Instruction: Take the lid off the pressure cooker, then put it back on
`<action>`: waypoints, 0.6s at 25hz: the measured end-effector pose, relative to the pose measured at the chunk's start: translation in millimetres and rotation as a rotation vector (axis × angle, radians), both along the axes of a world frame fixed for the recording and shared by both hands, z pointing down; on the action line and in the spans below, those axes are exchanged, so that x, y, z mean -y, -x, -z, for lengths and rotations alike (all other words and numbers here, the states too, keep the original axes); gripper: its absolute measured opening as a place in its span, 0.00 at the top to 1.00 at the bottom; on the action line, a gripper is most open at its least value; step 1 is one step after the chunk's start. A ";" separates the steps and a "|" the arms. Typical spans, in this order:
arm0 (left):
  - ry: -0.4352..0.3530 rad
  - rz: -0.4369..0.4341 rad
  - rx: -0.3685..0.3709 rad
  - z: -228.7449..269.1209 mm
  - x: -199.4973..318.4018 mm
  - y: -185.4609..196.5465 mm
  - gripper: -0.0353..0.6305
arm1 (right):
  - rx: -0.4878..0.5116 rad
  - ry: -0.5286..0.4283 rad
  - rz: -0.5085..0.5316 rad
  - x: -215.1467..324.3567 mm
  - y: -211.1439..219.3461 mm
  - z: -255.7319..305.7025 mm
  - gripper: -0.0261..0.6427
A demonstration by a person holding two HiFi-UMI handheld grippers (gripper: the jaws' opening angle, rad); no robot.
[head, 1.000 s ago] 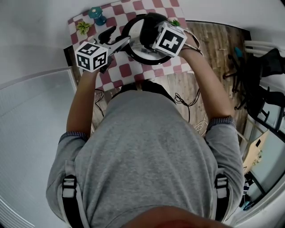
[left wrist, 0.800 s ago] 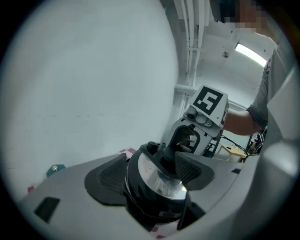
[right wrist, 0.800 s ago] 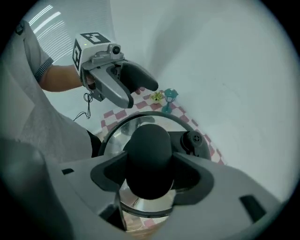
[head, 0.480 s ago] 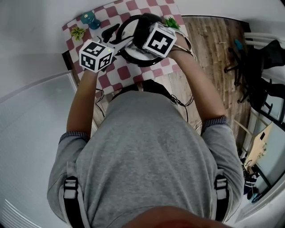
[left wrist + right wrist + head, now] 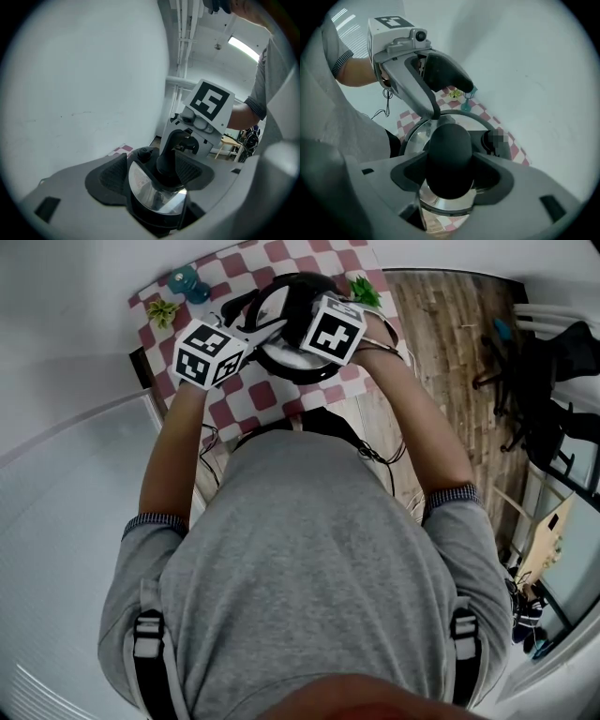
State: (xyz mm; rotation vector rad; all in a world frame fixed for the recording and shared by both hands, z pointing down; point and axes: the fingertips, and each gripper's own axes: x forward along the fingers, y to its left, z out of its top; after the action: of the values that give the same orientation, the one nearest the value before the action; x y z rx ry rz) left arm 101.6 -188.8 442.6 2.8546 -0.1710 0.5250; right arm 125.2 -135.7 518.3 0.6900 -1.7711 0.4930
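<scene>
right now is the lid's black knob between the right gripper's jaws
Yes, in the right gripper view the black knob fills the gap between the two pads of the right gripper.

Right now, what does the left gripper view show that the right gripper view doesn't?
Only the left gripper view: a ceiling light, and the right gripper with its marker cube, seen from outside.
Only the right gripper view: the left gripper at the edge of the lid, plus a small plant and a teal ornament on the checkered cloth.
Both: the shiny lid, its black knob clamped in the right gripper's jaws, and some of that cloth.
</scene>
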 end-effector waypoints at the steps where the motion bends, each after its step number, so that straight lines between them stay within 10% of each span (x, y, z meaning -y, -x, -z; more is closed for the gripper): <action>1: 0.001 -0.004 0.001 -0.9 -0.3 -1.6 0.43 | 0.001 -0.004 0.002 1.2 -0.4 0.4 0.52; 15: -0.115 -0.245 0.154 -20.8 -19.5 -19.1 0.43 | 0.026 -0.002 0.022 0.5 3.6 -0.4 0.52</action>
State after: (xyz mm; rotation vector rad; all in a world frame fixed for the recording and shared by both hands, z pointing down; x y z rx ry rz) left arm 120.7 -169.3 463.4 2.9640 0.1297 0.8083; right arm 121.5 -136.2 518.7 0.6678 -1.8022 0.4877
